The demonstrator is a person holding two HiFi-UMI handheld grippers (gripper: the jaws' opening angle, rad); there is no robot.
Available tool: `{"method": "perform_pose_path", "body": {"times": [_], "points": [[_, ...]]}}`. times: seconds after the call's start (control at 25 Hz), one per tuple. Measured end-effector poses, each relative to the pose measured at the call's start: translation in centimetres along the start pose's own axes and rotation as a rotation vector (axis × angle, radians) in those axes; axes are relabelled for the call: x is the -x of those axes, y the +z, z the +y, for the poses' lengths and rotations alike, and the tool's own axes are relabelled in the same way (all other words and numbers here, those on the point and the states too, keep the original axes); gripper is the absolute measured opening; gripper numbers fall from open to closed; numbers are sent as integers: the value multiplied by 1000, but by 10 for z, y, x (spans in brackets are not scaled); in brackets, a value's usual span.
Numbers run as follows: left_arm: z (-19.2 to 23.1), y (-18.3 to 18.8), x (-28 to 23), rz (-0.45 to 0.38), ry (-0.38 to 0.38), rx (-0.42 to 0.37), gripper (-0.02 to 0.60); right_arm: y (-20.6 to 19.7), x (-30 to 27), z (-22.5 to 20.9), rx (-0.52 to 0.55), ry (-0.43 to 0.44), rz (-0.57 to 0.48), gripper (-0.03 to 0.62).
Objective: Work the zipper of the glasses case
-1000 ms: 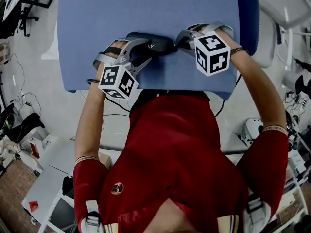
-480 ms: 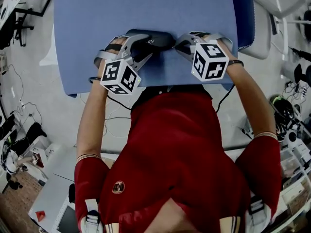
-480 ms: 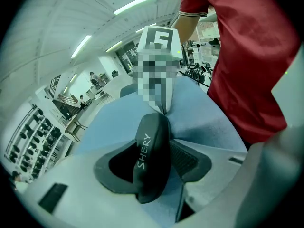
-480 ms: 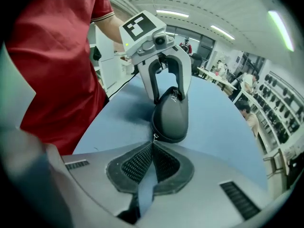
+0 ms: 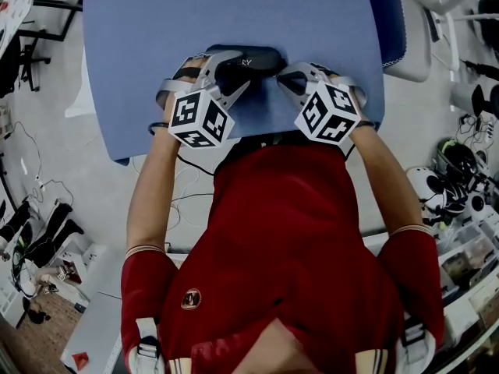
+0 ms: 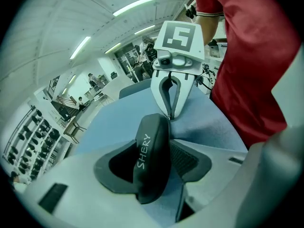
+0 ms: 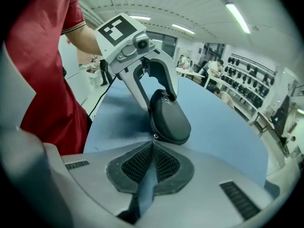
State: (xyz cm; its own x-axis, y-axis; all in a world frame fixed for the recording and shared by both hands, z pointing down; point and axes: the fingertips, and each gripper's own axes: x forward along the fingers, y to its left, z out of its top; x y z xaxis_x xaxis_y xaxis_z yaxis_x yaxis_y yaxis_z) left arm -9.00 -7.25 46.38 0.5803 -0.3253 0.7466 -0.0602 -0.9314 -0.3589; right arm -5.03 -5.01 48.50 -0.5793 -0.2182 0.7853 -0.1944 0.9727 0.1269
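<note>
One smooth oval glasses case (image 6: 151, 156) sits between left gripper's (image 5: 227, 73) ribbed pads (image 6: 188, 158).

A dark oval glasses case (image 5: 245, 61) lies closed, flat on the blue table (image 5: 195, 14).

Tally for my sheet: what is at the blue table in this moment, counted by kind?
Glasses case: 1, the black glasses case
Hand-held gripper: 2, the left hand-held gripper and the right hand-held gripper
Total: 3
</note>
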Motion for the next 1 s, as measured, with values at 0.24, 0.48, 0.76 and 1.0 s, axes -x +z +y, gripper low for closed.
{"method": "perform_pose_path", "body": {"times": [0.24, 0.48, 0.76, 1.0], "points": [[0, 4, -6, -15, -3, -9, 207, 5, -4, 4, -166, -120, -24, 2], [-2, 5, -6, -18, -3, -17, 207, 12, -9, 8, -226, -176, -21, 2], [-9, 15, -5, -42, -42, -49, 210, 2, 1, 5, -197, -173, -25, 0], [-11, 26, 1, -48, -58, -69, 222, -12, 18, -4, -96, -136, -4, 0]]}}
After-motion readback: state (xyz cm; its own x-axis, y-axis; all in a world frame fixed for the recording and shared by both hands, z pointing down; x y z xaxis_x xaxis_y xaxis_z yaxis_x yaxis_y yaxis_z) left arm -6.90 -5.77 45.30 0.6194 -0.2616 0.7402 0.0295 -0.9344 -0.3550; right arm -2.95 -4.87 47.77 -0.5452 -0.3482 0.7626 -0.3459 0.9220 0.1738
